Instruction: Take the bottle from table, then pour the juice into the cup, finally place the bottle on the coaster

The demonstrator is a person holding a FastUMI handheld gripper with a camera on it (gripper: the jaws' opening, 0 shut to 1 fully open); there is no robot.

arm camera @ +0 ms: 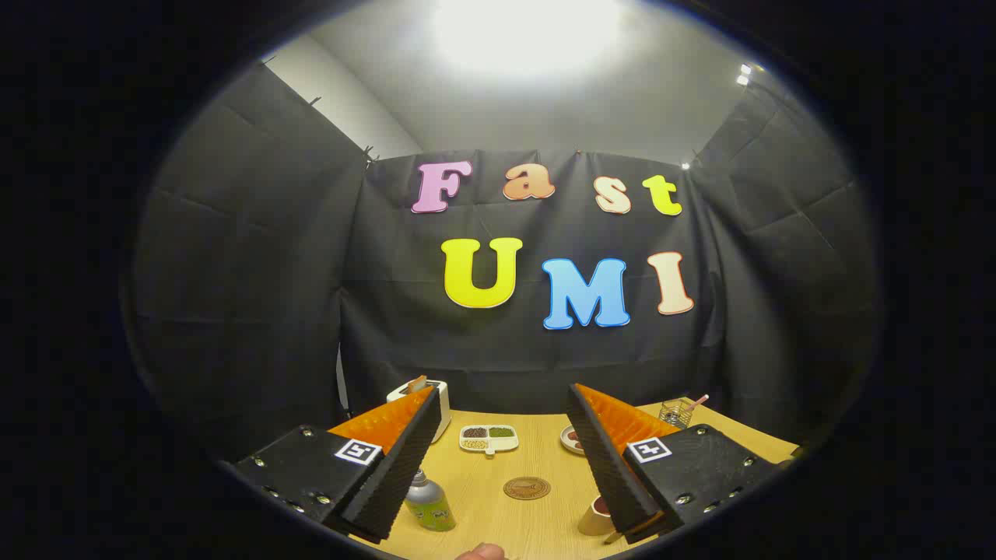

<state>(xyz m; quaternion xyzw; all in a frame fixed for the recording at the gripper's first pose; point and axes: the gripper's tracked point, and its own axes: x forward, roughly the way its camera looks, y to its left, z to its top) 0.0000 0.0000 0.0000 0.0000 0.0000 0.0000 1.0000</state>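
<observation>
The hand-held gripper (498,474) is spread wide with nothing in it. By its left finger stands the small silver bottle with a green label (429,502) on the wooden surface (537,529). The round brown coaster (527,488) lies between the fingers. The tan cup (596,516) touches the right finger.

A small metallic silver bottle (428,504) with a grey cap and a yellow-green label stood upright on the light wooden desk (537,455), toward its near edge, just beside the inner face of the gripper's left finger. A round brown coaster (527,488) with a darker ring pattern lay flat near the middle of the desk, apart from the bottle and bare on top. A tan cup (596,515) stood upright toward the near edge, partly hidden behind the right finger, its inside showing dark red. The gripper (510,494) hung above the desk, fingers spread wide, holding nothing.
</observation>
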